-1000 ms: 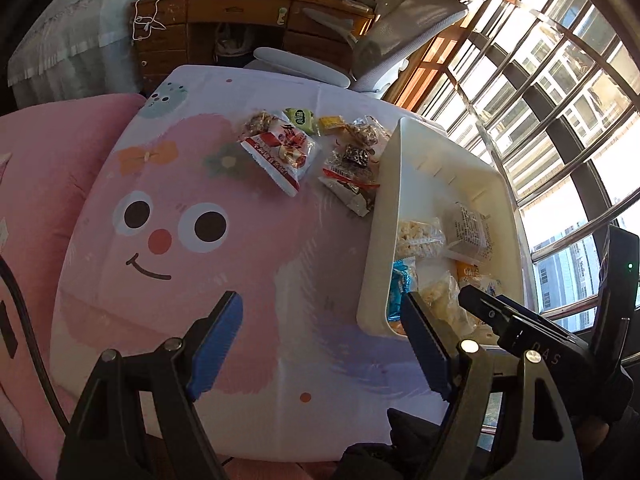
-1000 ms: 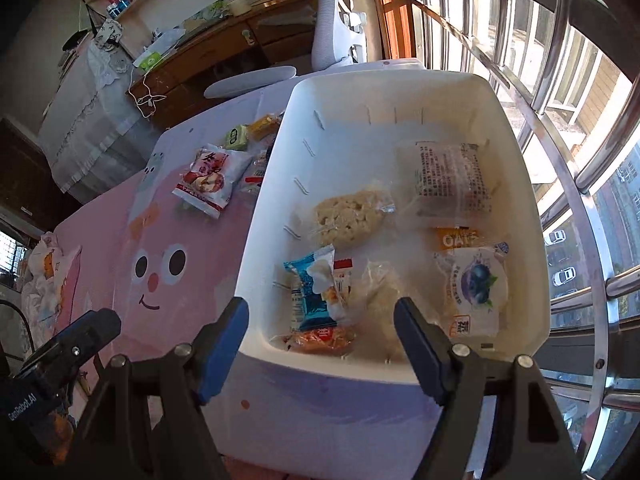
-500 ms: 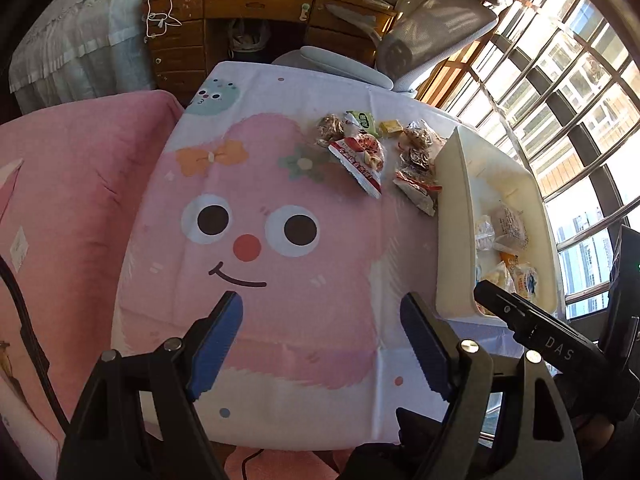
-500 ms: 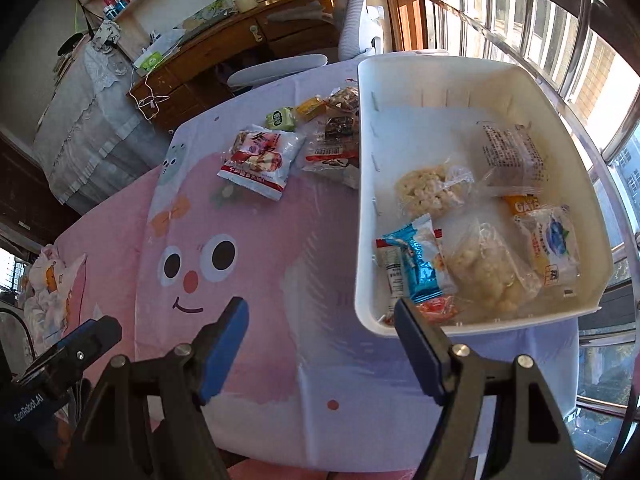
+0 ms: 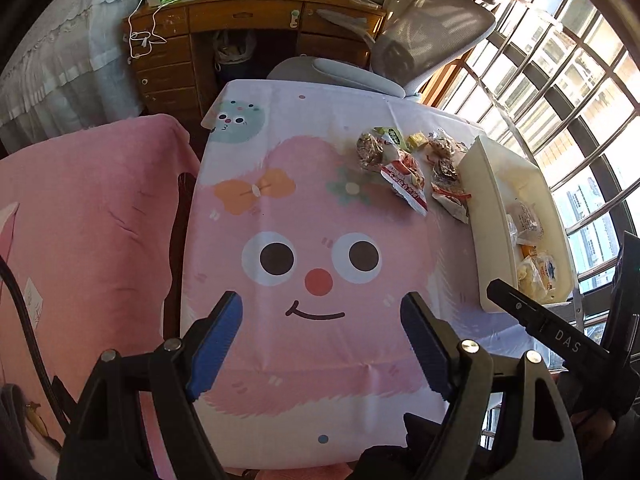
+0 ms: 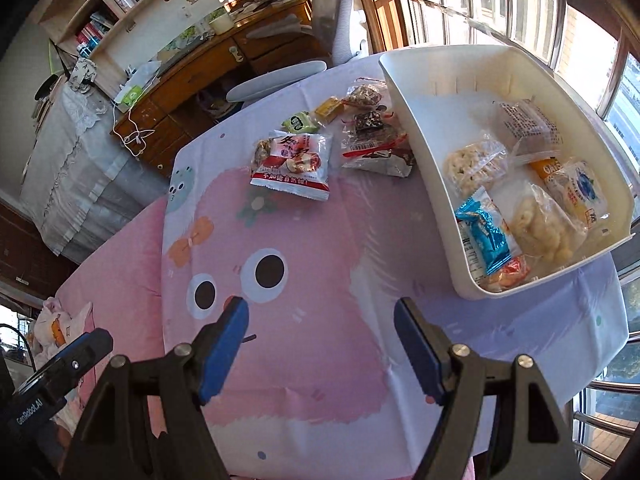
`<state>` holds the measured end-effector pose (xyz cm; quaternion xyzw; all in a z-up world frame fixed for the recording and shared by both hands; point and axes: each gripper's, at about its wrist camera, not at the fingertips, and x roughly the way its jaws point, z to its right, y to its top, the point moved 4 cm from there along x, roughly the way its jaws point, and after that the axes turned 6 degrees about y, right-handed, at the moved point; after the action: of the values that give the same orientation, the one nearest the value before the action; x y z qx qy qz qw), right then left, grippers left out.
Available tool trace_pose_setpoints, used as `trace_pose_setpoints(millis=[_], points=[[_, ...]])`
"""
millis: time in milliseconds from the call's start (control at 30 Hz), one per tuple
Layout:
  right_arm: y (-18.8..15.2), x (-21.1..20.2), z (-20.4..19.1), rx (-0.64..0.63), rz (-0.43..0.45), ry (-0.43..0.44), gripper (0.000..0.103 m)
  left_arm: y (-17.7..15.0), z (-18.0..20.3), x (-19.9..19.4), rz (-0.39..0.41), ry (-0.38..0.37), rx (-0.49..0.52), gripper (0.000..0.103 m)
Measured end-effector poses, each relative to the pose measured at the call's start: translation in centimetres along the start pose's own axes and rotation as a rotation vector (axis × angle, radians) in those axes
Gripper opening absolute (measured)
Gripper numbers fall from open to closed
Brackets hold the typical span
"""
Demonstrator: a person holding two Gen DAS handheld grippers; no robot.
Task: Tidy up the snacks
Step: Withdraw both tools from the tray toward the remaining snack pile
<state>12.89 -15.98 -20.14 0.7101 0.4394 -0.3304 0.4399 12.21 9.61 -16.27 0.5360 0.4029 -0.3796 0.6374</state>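
Snack packets (image 6: 291, 165) on bench (image 6: 320, 280) beside white bin (image 6: 424, 136) look light, crinkly, slippery, contents crushable; grab by sealed edge w/ gentle pinch; left tool (image 5: 322, 340) & right tool (image 6: 320, 344) both spread, empty.

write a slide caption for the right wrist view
Open right gripper above cartoon tablecloth; loose snack packets lie beside a partly filled white bin.

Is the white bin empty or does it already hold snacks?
Partly filled. The white bin holds several packets, including a blue packet; its far end is bare.
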Motion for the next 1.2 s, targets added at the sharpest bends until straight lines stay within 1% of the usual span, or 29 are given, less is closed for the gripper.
trace_pose_setpoints(millis=[167, 333, 500, 667, 933, 1067, 1200], points=[[-0.1, -0.1, -0.8, -0.012, 0.007, -0.015, 0.076, 1.6, -1.0, 0.6, -0.002, -0.019, -0.006, 0.08], [0.8, 0.1, -0.8, -0.005, 0.02, -0.013, 0.076, 3.8, -1.5, 1.4, 0.007, -0.026, -0.02, 0.08], [2.0, 1.4, -0.4, 0.016, 0.019, -0.002, 0.077, 6.3, -1.2, 2.6, 0.003, -0.016, -0.001, 0.08], [3.7, 3.4, -0.2, 0.032, 0.017, 0.012, 0.082, 9.2, 0.0, 4.3, -0.007, -0.006, 0.04, 0.081], [6.9, 8.0, -0.5, 0.046, 0.003, 0.055, 0.083, 13.9, 2.5, 9.4, -0.05, -0.006, 0.1, 0.081], [8.5, 10.4, -0.8, 0.04, 0.005, 0.08, 0.083, 16.0, 3.6, 12.6, -0.067, 0.005, 0.132, 0.08], [10.0, 12.5, -0.8, 0.033, 0.005, 0.087, 0.084, 17.6, 4.8, 16.0, -0.094, 0.012, 0.152, 0.08]])
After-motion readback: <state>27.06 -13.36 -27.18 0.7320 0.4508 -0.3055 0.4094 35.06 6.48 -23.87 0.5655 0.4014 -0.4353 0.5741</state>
